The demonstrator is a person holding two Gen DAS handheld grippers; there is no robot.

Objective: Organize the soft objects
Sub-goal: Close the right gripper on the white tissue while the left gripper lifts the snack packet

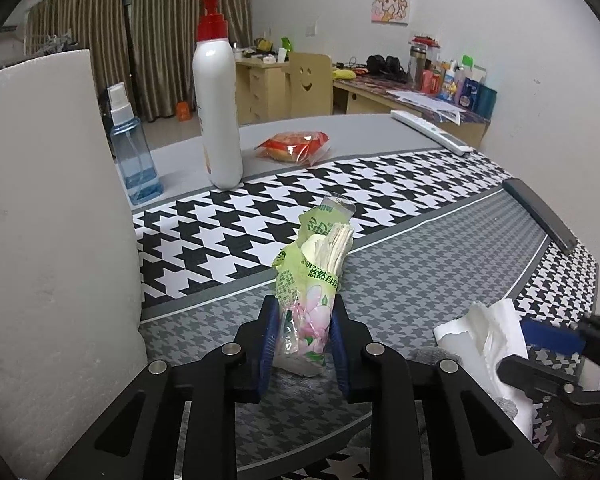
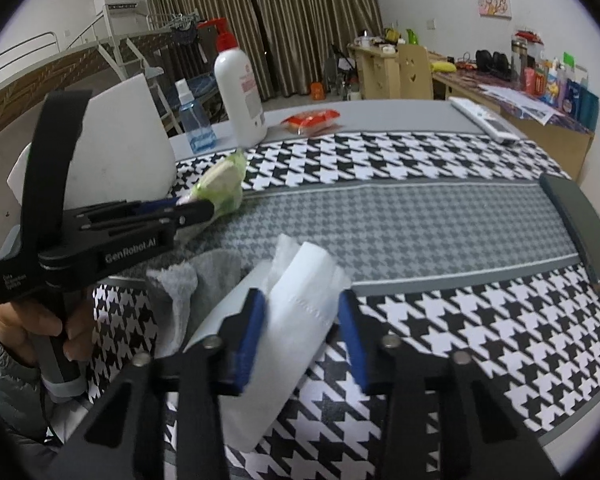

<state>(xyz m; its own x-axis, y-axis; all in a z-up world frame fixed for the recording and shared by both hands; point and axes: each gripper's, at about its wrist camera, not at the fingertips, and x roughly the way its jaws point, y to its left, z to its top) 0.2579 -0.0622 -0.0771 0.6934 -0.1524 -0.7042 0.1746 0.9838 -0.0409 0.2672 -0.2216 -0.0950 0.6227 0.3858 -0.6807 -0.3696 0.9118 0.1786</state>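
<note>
The left tongs (image 1: 305,344) are clamping the lower end of a crumpled green-and-pink tissue packet (image 1: 314,276), both blue pads pressing into its film, so the packet is being held just above the grey band of the houndstooth desk (image 1: 440,248), nearer the camera than the tall white pump bottle (image 1: 216,112). The grip is sitting low on a soft, half-empty wrapper — my judgement is that the film could be slipping out or folding over once the packet is carried, and the loose wad of tissues poking from the torn top could be shaking free. The packet's long axis is running along the tongs' own line, pointing away from the camera and upward toward the pump bottle's side of the desk, its open end farthest from the pads. The right tongs (image 2: 302,336) are straddling a folded white tissue sheet (image 2: 296,304) that is lying flat on the desk, to the near right of the packet; the pad on the left seems to be meeting the sheet, while the other is standing a little clear of it, so I read them as not yet clenched on it, and the blur makes this uncertain. A thin sheet like this could be bunching or sliding under a one-sided push rather than lifting. Its long axis is running from the near left up toward the far right, angled across the houndstooth pattern. A grey cloth (image 2: 188,280) is lying just beside the sheet, on the side toward the person's hand (image 2: 40,328), and could be getting dragged along.
</note>
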